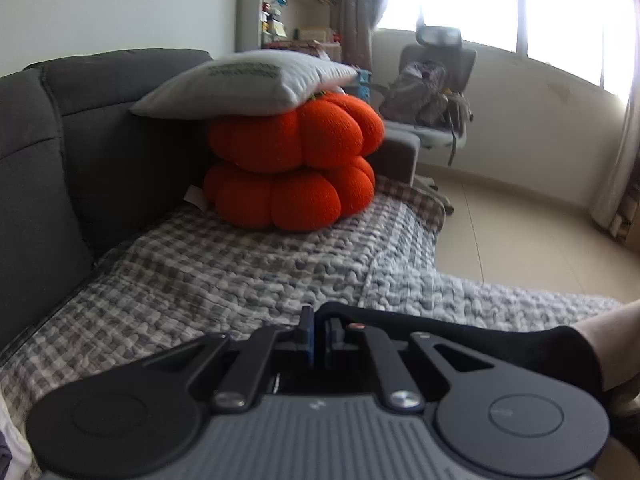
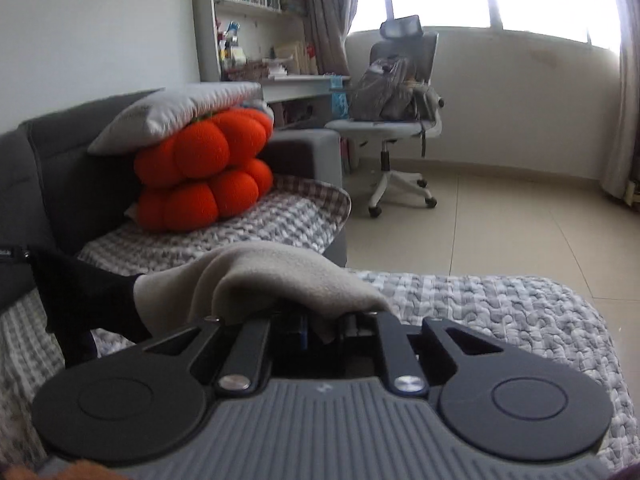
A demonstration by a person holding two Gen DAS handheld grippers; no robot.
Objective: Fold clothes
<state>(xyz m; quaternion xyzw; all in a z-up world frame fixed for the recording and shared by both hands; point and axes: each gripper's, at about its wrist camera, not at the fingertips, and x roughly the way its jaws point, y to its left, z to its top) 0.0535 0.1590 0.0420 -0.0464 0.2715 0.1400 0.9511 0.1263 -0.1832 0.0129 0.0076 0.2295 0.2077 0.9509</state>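
Note:
A garment, beige with a black part, hangs stretched between my two grippers above the quilt-covered sofa seat. In the left wrist view my left gripper is shut, and the garment's black part runs from its pads to the right, turning beige at the frame's edge. In the right wrist view my right gripper is shut on the beige cloth, which bunches over its fingers and hides the pads. The black part leads off to the left there.
A grey checked quilt covers the dark grey sofa. Two orange pumpkin cushions stacked under a grey pillow sit at the far end. Beyond are the tiled floor, an office chair holding a bag, shelves and windows.

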